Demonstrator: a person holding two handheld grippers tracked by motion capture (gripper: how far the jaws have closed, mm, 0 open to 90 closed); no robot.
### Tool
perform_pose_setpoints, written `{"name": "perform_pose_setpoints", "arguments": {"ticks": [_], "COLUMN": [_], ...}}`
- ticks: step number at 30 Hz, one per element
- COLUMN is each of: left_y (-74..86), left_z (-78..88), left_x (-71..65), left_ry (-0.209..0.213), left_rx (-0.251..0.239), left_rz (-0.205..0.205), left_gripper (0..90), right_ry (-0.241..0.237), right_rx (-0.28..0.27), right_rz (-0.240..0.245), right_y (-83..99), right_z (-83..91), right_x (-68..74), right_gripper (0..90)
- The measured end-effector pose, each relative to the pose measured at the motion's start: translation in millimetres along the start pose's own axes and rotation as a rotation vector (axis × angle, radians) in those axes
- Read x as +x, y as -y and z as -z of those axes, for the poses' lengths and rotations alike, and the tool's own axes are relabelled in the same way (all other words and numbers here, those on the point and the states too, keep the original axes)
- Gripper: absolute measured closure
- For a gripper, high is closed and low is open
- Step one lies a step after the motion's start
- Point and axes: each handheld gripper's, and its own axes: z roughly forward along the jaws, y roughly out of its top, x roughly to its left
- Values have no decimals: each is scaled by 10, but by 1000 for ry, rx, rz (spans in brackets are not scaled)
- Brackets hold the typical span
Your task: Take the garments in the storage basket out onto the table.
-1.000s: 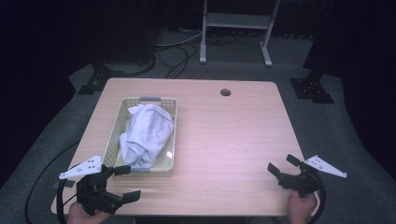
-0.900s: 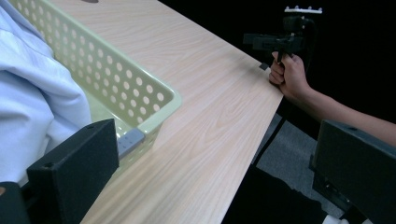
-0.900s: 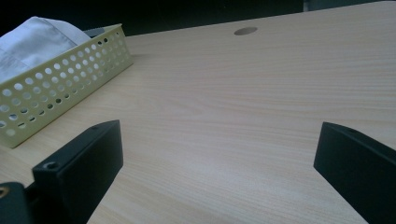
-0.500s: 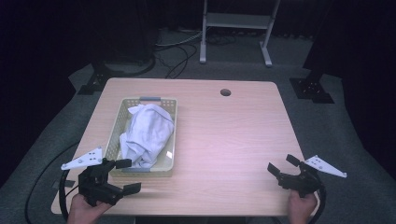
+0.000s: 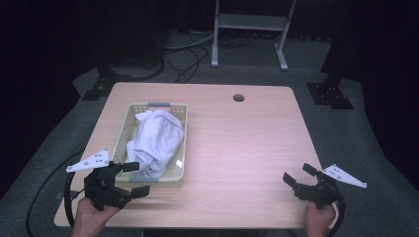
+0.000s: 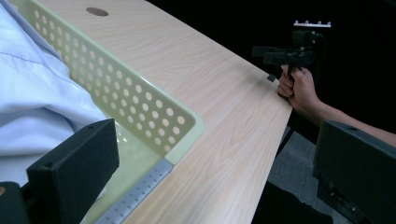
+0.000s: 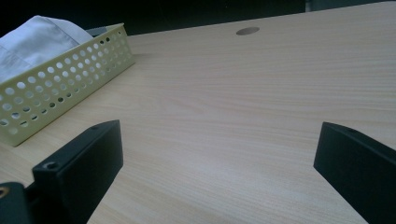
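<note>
Straddling the basket's (image 5: 129, 116) near corner, the spread-jawed left gripper (image 5: 134, 178) nears the cloth (image 5: 155, 139).

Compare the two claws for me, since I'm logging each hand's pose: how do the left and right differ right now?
The left claw sits at the near end of the pale green perforated plastic basket, one jaw over its rim beside the crumpled white cloth; the right claw is far from both, above bare light wooden table. The left points toward the basket's near right corner, the right toward the table's middle. Both are open, holding nothing.
</note>
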Motion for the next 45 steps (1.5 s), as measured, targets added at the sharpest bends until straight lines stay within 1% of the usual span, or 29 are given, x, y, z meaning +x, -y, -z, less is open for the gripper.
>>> {"name": "perform_pose_setpoints", "arguments": {"ticks": [4,9,17,20,21,27,32,37,45], "left_y": [-6,-25,-69,-97,-103,-127,-146,-172,-208], "left_z": [-8,-23,-46,-68,-77,-126,-137,-125,-132], "left_x": [26,49,113,145,154,208,226,262,344], "left_ry": [-1,1,2,6,5,6,5,30,21], "left_rx": [-4,1,-14,-16,-14,-15,-11,-32,-34], "left_rz": [8,8,14,30,25,36,37,56,72], "left_gripper": [2,2,2,2,2,2,1,1,2], "right_ry": [2,1,1,0,0,-2,-4,-3,-3], "right_rx": [1,2,3,3,3,4,1,5,4], "right_rz": [2,3,4,4,5,9,6,13,10], "right_y": [0,0,0,0,1,0,0,0,1], "right_z": [0,-2,-2,-3,-4,-5,0,-5,-5], "right_x": [3,5,6,5,6,8,4,11,10], "right_gripper": [11,12,11,11,12,11,12,11,12]}}
